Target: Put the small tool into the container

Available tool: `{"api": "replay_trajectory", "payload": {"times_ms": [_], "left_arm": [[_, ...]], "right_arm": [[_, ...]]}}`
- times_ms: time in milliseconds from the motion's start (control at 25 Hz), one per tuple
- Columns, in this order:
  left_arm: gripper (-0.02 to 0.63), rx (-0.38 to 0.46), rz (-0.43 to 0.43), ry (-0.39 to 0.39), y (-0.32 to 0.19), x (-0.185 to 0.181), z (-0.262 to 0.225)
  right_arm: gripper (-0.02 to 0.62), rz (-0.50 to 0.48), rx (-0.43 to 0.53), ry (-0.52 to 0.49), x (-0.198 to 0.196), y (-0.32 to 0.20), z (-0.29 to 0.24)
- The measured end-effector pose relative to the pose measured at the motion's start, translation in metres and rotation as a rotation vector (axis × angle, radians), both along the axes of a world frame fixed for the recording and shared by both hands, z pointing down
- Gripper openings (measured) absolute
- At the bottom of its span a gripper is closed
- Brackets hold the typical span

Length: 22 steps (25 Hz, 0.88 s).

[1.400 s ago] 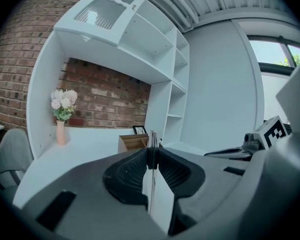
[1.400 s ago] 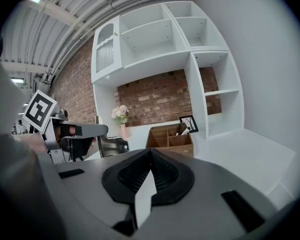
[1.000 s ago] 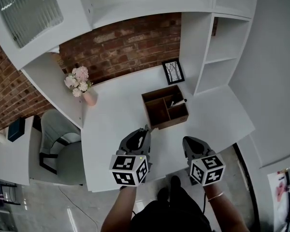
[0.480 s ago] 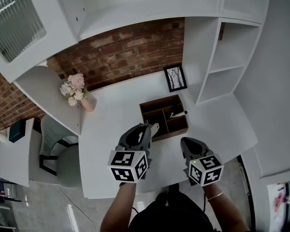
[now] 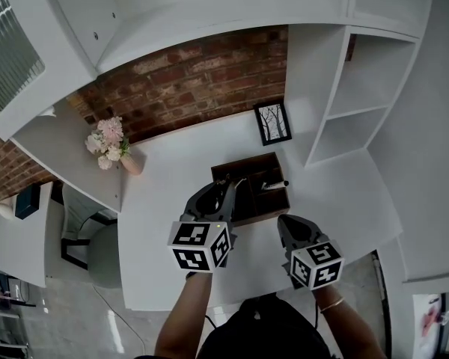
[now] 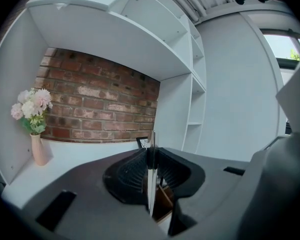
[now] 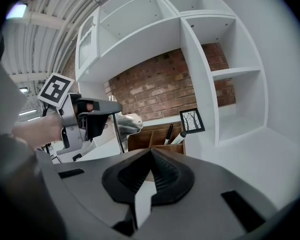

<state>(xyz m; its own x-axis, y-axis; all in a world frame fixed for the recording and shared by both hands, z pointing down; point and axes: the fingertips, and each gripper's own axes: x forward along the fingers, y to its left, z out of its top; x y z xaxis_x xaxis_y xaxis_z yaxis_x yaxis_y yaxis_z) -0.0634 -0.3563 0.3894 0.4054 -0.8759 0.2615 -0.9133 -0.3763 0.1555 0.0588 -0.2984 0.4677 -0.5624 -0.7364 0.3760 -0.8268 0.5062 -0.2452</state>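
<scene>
– So, what does the left gripper [image 5: 229, 193] have hold of?

– Its jaws are closed tight on the small tool [image 7: 127, 124]. A thin metal stem is pinched edge-on between them, and a rounded shiny head hangs below, spoon-like as far as I can tell. The tool is in the air, not yet in the container [image 7: 142, 138].

– Where does the container sit?

– On the white surface [image 5: 165, 200], just ahead of and beneath the tips of the left jaws. It is a brown wooden box split by dividers into compartments.

– How would you finish the step well?

– I would bring the head over an open compartment, keep the stem near upright, and lower it until the head is below the rim. Only then would I part the jaws. Released from high up, the tool could strike a divider and tip out onto the surface.

– What is already inside?

– A black pen [image 7: 169, 133] and a white marker [image 7: 180, 136] lean together in one compartment, on the side away from the left jaws. The compartments nearer those jaws look bare, though the gripper hides part of them.

– And the right gripper [image 5: 286, 225]?

– Its jaws are pressed together with nothing between them. It is held apart from the container, which lies ahead of its jaws and to their left.
</scene>
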Motion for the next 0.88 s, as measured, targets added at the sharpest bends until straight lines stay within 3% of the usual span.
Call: {"api": "replay_trajectory", "payload": {"times_ms": [520, 880], "left_arm": [[0.078, -0.037, 0.011, -0.019, -0.012, 0.012, 0.032], [0.078, -0.090, -0.025, -0.016, -0.008, 0.002, 0.056]], "right_arm": [[0.005, 0.002, -0.025, 0.005, 0.008, -0.014, 0.012], [0.005, 0.001, -0.035, 0.009, 0.010, -0.013, 0.016]]}}
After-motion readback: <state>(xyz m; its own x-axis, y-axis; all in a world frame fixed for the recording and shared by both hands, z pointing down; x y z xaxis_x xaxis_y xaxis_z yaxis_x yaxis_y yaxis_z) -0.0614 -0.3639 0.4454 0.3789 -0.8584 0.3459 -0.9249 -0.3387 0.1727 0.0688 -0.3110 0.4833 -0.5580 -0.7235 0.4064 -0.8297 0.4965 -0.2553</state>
